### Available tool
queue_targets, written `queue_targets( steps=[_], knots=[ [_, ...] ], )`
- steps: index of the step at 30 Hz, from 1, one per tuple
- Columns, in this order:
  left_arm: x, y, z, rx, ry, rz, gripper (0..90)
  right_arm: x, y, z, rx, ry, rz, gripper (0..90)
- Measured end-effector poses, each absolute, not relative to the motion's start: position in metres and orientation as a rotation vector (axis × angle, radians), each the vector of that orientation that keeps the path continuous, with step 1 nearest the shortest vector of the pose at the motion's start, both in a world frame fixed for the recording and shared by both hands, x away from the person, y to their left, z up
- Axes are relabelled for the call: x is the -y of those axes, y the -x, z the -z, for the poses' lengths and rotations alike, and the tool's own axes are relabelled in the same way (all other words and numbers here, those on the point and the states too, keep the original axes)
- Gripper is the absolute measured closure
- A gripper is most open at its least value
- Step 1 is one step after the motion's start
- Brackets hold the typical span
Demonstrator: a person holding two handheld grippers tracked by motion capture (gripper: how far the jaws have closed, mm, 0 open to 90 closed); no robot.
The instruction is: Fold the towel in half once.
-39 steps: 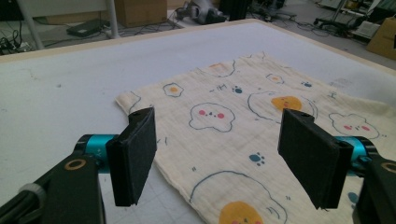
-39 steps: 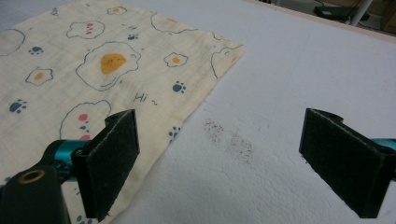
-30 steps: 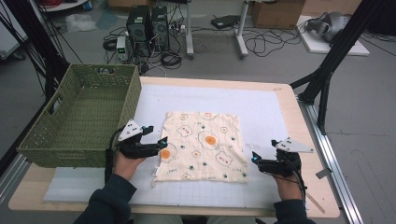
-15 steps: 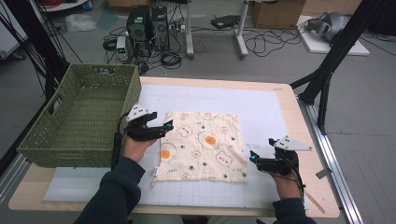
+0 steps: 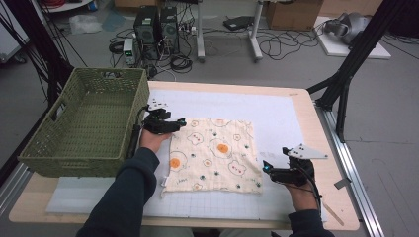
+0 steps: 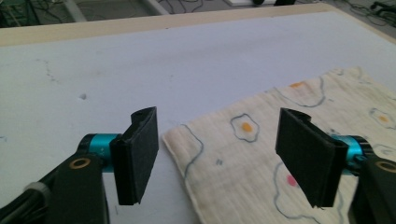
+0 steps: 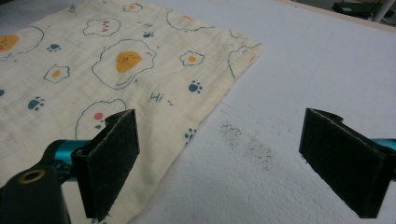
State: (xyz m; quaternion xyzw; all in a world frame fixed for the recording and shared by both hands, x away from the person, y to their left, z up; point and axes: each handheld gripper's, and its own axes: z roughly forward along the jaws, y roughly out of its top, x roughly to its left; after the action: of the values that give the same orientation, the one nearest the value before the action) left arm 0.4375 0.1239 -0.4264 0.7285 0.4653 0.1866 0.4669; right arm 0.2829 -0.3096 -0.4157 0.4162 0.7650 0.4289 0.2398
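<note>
Left gripper (image 5: pixel 179 121) has moved up the cloth (image 5: pixel 212 154) edge to its far-left corner, fingers narrowing but open astride it, prob. for a pinch. Right gripper (image 5: pixel 265 166) waits open at near-right corner. Cloth lies flat on table (image 5: pixel 296 106), basket (image 5: pixel 86 123) alongside.

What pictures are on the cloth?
The cream square cloth has fried eggs, little bears and blue paw prints, clearest in the right gripper view.

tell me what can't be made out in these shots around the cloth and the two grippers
- Cloth: near-left corner, high view, hidden by the sleeve.
- Left gripper: whether its pads touch the cloth, too blurred.
- Basket: its floor, high view, too coarse.
- Right gripper: height above the mat unclear.
</note>
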Motion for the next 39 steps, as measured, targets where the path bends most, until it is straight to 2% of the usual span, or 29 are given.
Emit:
queue_targets(
  steps=[5,7,12,15,20,26,39],
  knots=[
    [-0.115,-0.452,0.433,-1.163,-1.849,-0.518,40.9,0.308,-0.288,0.416,-2.102,-1.158,-1.19,11.4],
    [-0.114,-0.454,0.438,-1.174,-1.872,-0.537,46.9,0.306,-0.292,0.415,-2.109,-1.167,-1.192,11.6],
    [-0.112,-0.457,0.449,-1.183,-1.936,-0.552,50.6,0.3,-0.307,0.41,-2.121,-1.2,-1.182,12.6],
    [-0.108,-0.456,0.451,-1.137,-1.979,-0.572,60.0,0.297,-0.318,0.412,-2.138,-1.209,-1.161,15.4],
    [-0.107,-0.455,0.451,-1.079,-2.002,-0.541,84.3,0.297,-0.352,0.419,-2.17,-1.27,-1.137,25.7],
    [-0.111,-0.456,0.451,-1.118,-1.967,-0.519,85.9,0.286,-0.392,0.414,-2.189,-1.24,-1.071,43.7],
    [-0.112,-0.456,0.451,-1.117,-1.958,-0.501,86.1,0.262,-0.445,0.437,-2.222,-1.364,-0.947,44.1]
  ],
)
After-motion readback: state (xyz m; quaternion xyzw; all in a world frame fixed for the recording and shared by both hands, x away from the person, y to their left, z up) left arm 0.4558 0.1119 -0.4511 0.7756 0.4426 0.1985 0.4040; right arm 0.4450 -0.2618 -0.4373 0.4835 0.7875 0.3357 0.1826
